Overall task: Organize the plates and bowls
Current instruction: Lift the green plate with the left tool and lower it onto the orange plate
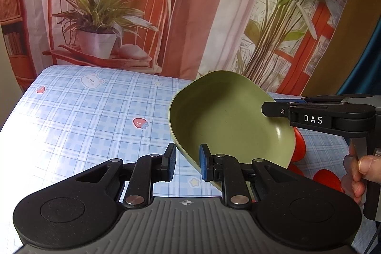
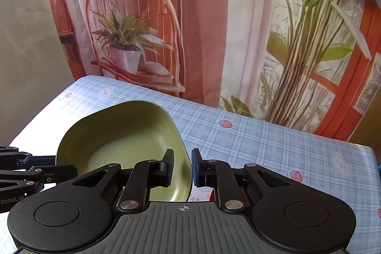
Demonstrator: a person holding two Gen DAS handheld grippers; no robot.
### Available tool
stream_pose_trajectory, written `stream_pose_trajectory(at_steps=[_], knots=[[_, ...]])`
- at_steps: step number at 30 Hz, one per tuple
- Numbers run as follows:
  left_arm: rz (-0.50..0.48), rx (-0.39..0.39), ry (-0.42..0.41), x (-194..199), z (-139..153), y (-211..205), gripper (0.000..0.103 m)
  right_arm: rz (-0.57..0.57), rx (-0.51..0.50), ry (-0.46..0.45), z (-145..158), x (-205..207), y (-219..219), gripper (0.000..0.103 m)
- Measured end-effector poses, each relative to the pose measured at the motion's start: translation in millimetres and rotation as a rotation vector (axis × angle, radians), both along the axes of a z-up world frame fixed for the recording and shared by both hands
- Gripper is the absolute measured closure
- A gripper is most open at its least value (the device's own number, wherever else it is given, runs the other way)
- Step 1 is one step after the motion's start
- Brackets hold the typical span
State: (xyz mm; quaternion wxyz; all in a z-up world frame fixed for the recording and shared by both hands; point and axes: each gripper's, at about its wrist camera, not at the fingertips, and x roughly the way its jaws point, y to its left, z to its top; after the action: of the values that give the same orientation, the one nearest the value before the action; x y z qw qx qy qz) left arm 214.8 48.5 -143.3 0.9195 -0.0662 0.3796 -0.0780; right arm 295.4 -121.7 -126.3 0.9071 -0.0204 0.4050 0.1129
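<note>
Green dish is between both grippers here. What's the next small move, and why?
Probably close the left gripper on the green dish: its near rim sits between the open fingers, ungripped. The right gripper likewise straddles the opposite rim with gaps showing, and the dish sits tilted above red items.

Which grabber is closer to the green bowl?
Both about equal. The left gripper straddles the green bowl's near rim, jaws apart. The right gripper straddles the opposite rim the same way. Neither looks clamped yet.
</note>
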Motion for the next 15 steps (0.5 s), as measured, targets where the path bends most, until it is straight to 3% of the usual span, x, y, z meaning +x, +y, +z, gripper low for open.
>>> stream_pose_trajectory(at_steps=[15], knots=[[-0.004, -0.014, 0.006, -66, 6, -6, 0.081, 0.007, 0.005, 0.005, 11, -71, 2, 0.088]])
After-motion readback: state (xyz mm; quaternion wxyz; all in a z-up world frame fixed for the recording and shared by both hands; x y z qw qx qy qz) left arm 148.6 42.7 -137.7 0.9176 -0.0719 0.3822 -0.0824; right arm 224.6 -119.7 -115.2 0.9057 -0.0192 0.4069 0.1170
